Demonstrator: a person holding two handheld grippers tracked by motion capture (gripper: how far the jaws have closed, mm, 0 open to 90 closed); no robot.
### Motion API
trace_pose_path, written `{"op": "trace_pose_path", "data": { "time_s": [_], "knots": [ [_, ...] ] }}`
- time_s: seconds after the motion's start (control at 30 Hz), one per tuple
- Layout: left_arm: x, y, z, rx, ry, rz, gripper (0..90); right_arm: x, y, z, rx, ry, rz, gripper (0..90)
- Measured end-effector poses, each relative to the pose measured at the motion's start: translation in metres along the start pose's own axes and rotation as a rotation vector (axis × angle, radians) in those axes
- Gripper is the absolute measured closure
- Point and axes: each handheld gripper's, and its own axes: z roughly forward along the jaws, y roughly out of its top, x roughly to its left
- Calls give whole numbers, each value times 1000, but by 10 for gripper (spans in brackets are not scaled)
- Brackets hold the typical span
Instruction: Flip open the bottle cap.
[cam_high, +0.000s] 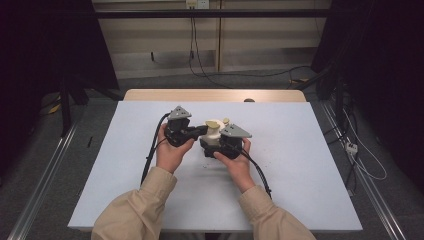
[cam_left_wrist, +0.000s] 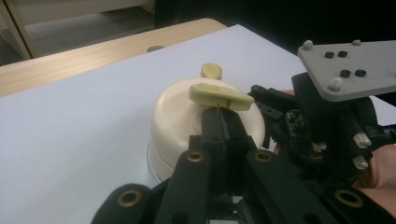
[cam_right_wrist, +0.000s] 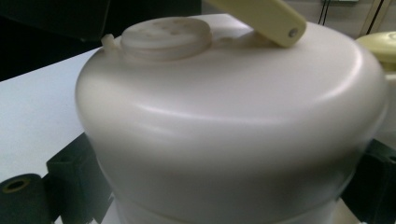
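Observation:
A cream round container (cam_high: 214, 131) (cam_left_wrist: 180, 121) (cam_right_wrist: 224, 130) stands on the white table sheet (cam_high: 300, 165). Its lid carries a pale yellow crank handle (cam_left_wrist: 219, 95) (cam_right_wrist: 266, 16) with a knob (cam_left_wrist: 211, 70), and a round perforated cap (cam_right_wrist: 166, 37). My left gripper (cam_high: 202, 131) (cam_left_wrist: 223, 119) reaches the lid from the left, its jaws pressed together on the underside edge of the handle. Lower down, my right gripper (cam_high: 211, 146) (cam_right_wrist: 224, 186) clasps the body from the near side, one black jaw on each flank. The grey plate (cam_left_wrist: 350, 65) of the right gripper shows in the left gripper view.
A bare wooden strip (cam_high: 215, 95) runs along the table's far edge, with a small dark round thing (cam_high: 248, 100) on it. Cables trail from both grippers toward the person. Metal rails and loose cables lie on the floor at both sides.

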Motion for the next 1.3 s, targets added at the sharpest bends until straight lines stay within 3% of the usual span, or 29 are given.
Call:
{"op": "trace_pose_path", "data": {
  "time_s": [1.3],
  "knots": [
    [-1,8,4,-20,-10,-13,900,0,0,0,0,-2,3,54]
  ]
}}
